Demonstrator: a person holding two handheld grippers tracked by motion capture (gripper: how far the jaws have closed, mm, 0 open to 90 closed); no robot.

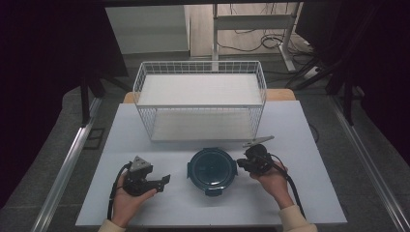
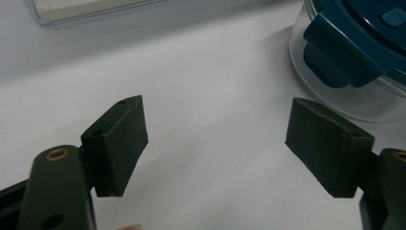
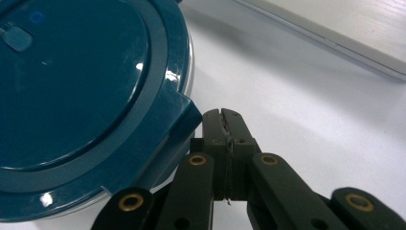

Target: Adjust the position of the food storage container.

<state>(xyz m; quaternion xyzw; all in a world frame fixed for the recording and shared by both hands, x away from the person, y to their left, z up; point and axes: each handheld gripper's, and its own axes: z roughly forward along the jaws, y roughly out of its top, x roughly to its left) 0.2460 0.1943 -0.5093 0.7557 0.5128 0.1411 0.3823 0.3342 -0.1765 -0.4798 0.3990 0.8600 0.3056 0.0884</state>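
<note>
A pale white rectangular bench (image 1: 309, 193) stands on a grey carpeted floor (image 1: 48, 159), with dull metal rails (image 1: 67, 164) running along both of its sides. Beyond it, black curtains (image 1: 43, 53) close off both sides, and a white metal desk frame (image 1: 251, 21) stands on a lighter floor strewn with black cables (image 1: 270, 41). The light is dim and even.

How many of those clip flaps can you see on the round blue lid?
4 on the round blue lid: one on its left edge, one on its right edge, one at the near edge, one at the far edge, which is harder to make out.
</note>
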